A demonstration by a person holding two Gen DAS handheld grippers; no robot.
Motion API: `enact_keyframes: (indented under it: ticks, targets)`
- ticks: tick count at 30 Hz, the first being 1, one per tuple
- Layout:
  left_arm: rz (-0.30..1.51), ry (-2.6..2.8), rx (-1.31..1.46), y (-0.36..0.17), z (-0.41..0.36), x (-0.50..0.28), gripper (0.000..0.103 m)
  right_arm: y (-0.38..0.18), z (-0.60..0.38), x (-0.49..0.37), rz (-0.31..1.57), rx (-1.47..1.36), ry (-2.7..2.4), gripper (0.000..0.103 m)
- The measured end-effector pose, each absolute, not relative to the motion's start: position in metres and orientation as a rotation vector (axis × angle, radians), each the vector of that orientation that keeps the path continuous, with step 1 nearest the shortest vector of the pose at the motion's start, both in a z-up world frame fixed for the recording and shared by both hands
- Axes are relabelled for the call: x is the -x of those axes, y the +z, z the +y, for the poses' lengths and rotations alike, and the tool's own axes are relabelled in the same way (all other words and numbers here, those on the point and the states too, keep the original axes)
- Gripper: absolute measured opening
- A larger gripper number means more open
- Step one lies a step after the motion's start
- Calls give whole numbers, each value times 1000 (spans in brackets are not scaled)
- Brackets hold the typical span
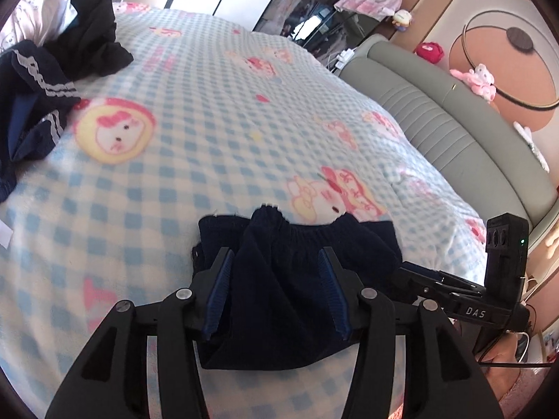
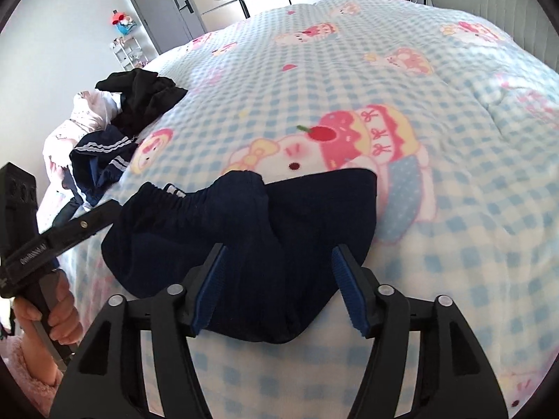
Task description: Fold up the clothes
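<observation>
A small dark navy garment with an elastic waistband (image 1: 279, 279) lies bunched on the blue checked blanket (image 1: 216, 104); it also shows in the right wrist view (image 2: 244, 241). My left gripper (image 1: 277, 258) is open, its jaws standing apart over the garment's near part. My right gripper (image 2: 279, 255) is open too, jaws apart over the same garment. The right gripper body shows at the right of the left wrist view (image 1: 468, 300). The left gripper body shows at the left of the right wrist view (image 2: 52, 241), held by a hand.
A pile of other clothes lies at the bed's far left: a black garment (image 1: 94, 31), a navy one with white stripes (image 1: 35, 97) and a white-pink one (image 2: 84, 115). A padded grey headboard (image 1: 447, 129) borders the bed on the right.
</observation>
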State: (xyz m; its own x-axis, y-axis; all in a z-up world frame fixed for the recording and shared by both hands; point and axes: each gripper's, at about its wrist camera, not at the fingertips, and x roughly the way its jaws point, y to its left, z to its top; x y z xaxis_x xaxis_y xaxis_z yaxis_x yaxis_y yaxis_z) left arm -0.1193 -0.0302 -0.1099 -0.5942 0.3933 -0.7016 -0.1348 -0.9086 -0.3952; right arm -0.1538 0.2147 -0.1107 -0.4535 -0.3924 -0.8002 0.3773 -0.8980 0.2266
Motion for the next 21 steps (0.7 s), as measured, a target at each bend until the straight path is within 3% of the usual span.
enact_keyframes:
  ticks: [5,11,15,21]
  targets:
    - [-319,2682,1248,-107,-37,109,53,-129,224,150,-36,-1380,-2332,69]
    - [-505,2600,1185,-100,-58,97,53,-119,237,144,-119,-1359,-2362,72]
    - [-526,2567,1260,-113,-57,104,61,-122,239,150,-192,-1359,-2324,78]
    - [-640,2541,1303,-121,-69,110,63,-135,236,160,-131,-1409,-2308,77]
